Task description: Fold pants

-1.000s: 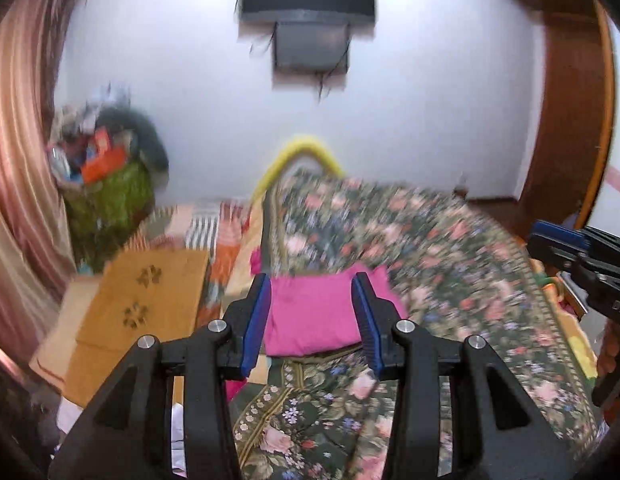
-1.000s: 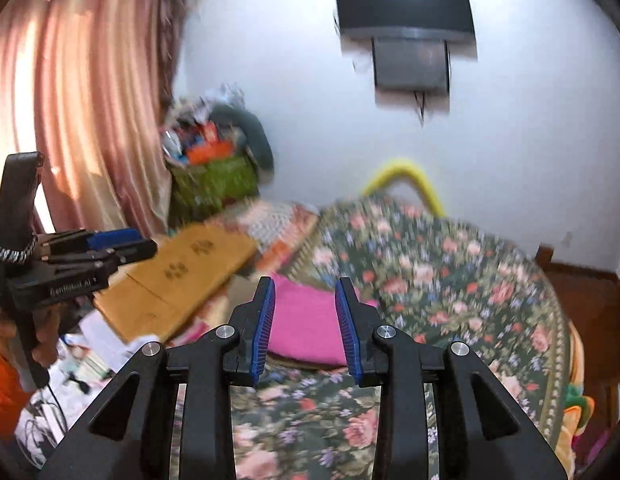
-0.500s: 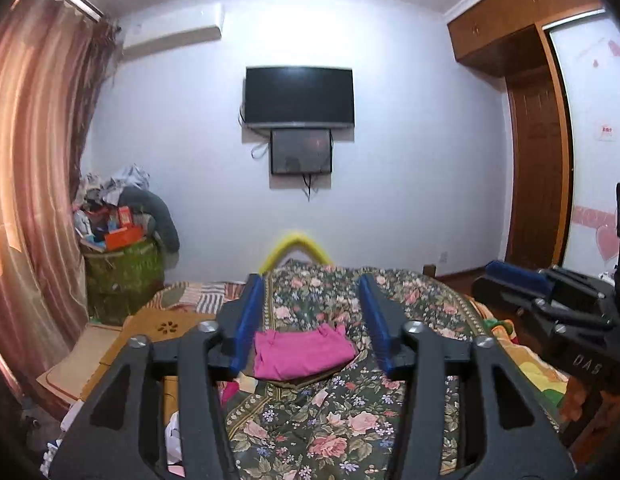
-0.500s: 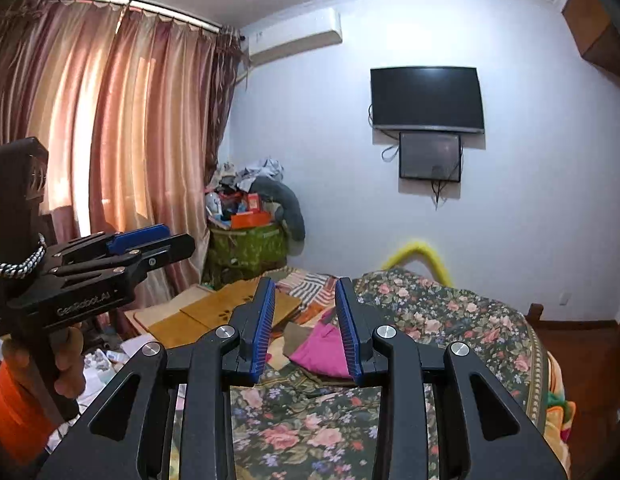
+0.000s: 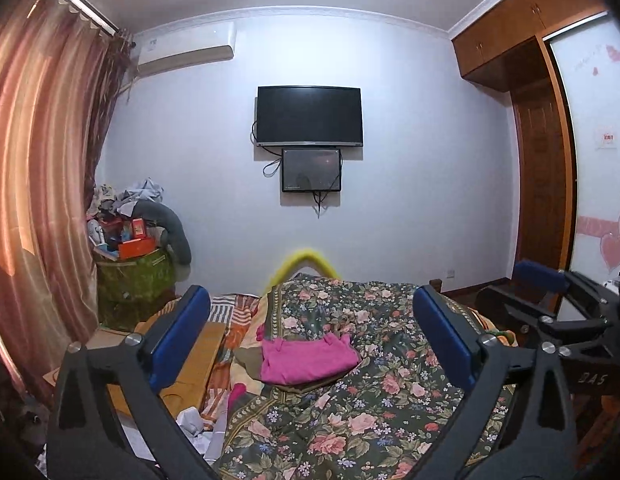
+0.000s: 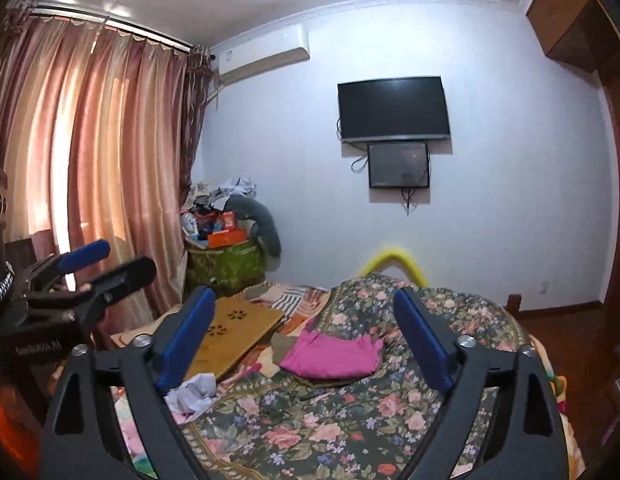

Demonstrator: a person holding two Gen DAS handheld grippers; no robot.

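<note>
Floral bedspread (image 5: 390,380) under folded pants (image 5: 306,364)

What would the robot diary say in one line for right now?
left claw: open, holding nothing | right claw: open, holding nothing | pink pants: folded, lying on floral bedspread | claws: held back, apart from pants

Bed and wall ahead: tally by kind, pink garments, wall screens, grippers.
Pink garments: 1, the folded pink pants on the floral bedspread.
Wall screens: 2, the large TV and the small screen below it.
Grippers: 2, the left gripper and right gripper, both open and empty.
Total: 5.
</note>
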